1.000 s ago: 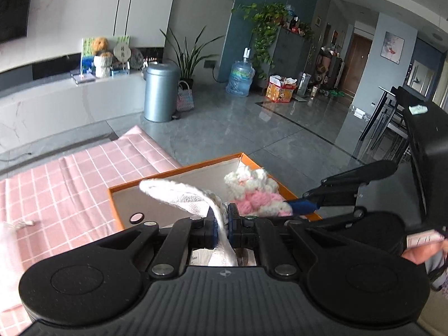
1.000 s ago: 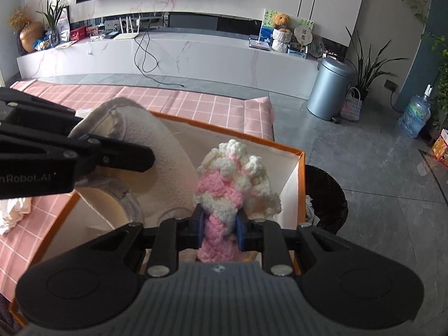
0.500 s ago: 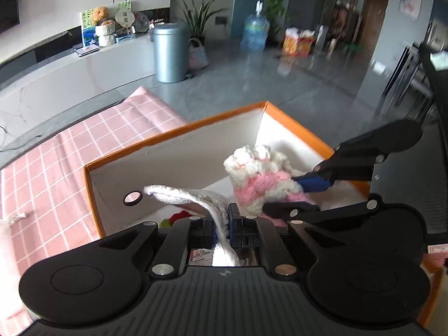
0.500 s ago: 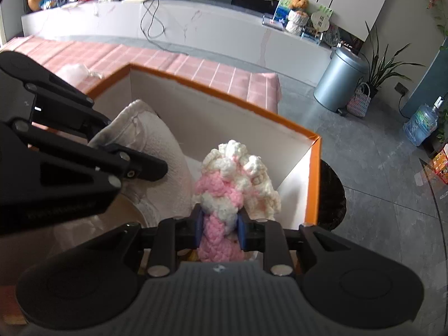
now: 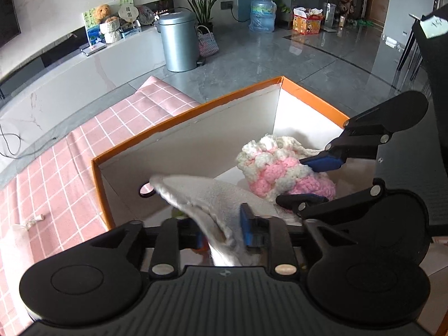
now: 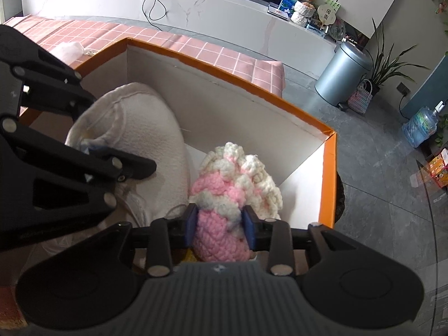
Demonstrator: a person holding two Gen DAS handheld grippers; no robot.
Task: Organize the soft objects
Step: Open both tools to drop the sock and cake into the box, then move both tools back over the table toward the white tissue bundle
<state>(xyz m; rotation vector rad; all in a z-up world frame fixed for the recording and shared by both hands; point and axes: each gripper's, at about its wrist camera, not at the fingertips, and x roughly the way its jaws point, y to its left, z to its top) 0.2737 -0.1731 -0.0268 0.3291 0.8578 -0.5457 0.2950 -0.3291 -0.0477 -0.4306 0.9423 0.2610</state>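
An orange-rimmed white box [image 5: 184, 117] stands on the pink checked tablecloth; it also shows in the right wrist view [image 6: 330, 151]. My left gripper [image 5: 221, 232] is inside the box with its jaws parted, and a white fleecy cloth [image 5: 212, 196] lies loosely between them; the cloth also shows in the right wrist view [image 6: 156, 134]. My right gripper [image 6: 219, 222] is beside it in the box, jaws still against a pink and cream knitted object [image 6: 229, 184], seen also from the left wrist [image 5: 280, 168].
The pink checked tablecloth [image 5: 56, 168] covers the table left of the box, with another white cloth [image 6: 68, 50] on it. A grey bin [image 5: 179, 44] and a water bottle [image 5: 261, 14] stand on the floor beyond.
Both grippers have gone lower into the box with their objects. The left jaws have parted, loosening the white cloth. The right jaws have spread a little around the knitted object.
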